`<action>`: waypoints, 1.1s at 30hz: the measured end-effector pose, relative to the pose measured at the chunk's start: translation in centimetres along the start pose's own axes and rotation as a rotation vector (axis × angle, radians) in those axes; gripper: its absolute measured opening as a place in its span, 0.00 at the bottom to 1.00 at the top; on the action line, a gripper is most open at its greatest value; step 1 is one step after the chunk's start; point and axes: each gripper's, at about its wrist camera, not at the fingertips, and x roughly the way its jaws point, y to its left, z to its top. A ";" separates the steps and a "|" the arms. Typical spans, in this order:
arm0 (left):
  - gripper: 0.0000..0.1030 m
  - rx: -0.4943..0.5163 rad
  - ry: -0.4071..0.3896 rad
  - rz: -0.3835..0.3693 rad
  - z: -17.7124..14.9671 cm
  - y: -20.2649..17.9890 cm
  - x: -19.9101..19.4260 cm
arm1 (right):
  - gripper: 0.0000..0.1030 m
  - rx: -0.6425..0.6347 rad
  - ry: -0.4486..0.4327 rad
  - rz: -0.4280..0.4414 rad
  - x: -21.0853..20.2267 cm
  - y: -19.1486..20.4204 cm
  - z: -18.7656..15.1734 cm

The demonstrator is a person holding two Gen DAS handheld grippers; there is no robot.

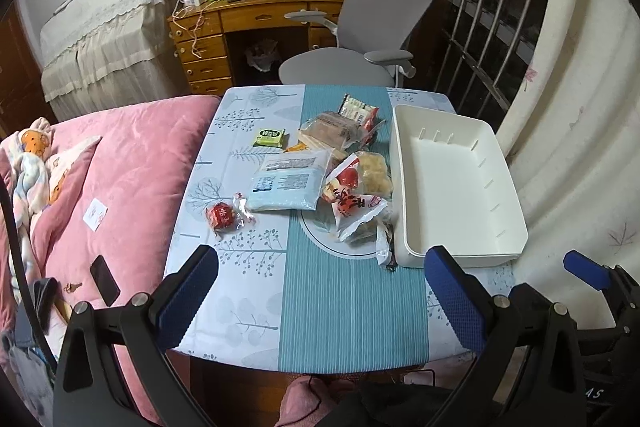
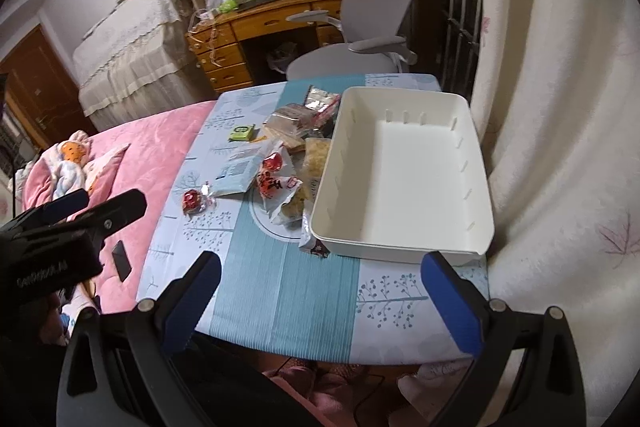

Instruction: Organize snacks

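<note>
Several wrapped snacks lie in a pile on the table: a pale blue packet (image 1: 286,183), a small red round snack (image 1: 221,215), a green packet (image 1: 270,137), a red-and-white packet (image 1: 352,201) and clear-wrapped pastries (image 1: 332,131). An empty white bin (image 1: 456,183) stands to their right; it also shows in the right wrist view (image 2: 404,179). My left gripper (image 1: 320,279) is open and empty over the table's near edge. My right gripper (image 2: 320,277) is open and empty, near the bin's front.
The table (image 1: 348,307) has a blue and teal cloth. A pink quilted bed (image 1: 128,167) with a phone (image 1: 105,279) lies left. A grey office chair (image 1: 360,39) and wooden desk stand behind. A curtain (image 2: 560,147) hangs right.
</note>
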 end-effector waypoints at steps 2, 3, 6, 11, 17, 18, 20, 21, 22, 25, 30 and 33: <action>0.99 -0.012 0.006 0.020 -0.4 0.1 -0.1 | 0.97 -0.025 -0.008 0.017 0.3 -0.1 -0.1; 0.99 -0.020 0.010 0.026 -0.6 0.3 -0.1 | 0.97 -0.035 -0.011 0.023 0.4 0.0 -0.2; 0.99 -0.044 0.019 0.032 -1.0 0.9 -0.3 | 0.97 -0.037 -0.026 0.039 0.3 -0.1 0.0; 0.99 -0.095 0.011 0.054 -1.5 2.2 -0.9 | 0.97 -0.067 -0.061 0.047 0.0 0.2 0.8; 0.99 -0.155 0.033 0.038 -2.0 4.3 0.0 | 0.97 -0.129 -0.076 0.053 0.2 1.7 1.4; 0.99 -0.159 0.041 0.036 -2.0 4.6 0.4 | 0.97 -0.138 -0.078 0.053 0.2 1.9 1.5; 0.99 -0.161 0.055 0.034 -2.1 5.2 1.0 | 0.97 -0.147 -0.078 0.050 0.4 2.4 1.6; 0.99 -0.159 0.064 0.033 -2.1 5.6 1.5 | 0.97 -0.152 -0.077 0.046 0.6 2.7 1.7; 0.99 -0.157 0.072 0.031 -2.0 5.8 1.9 | 0.97 -0.155 -0.075 0.040 0.8 2.9 1.8; 0.99 -0.157 0.109 0.014 -1.6 7.0 3.6 | 0.97 -0.156 -0.062 0.021 1.6 3.6 2.1; 0.99 -0.135 0.162 0.003 0.0 9.5 7.1 | 0.97 -0.151 -0.058 -0.017 3.1 5.1 2.9; 0.99 -0.115 0.217 -0.002 0.9 11.1 9.7 | 0.97 -0.119 -0.023 -0.043 4.9 5.7 3.6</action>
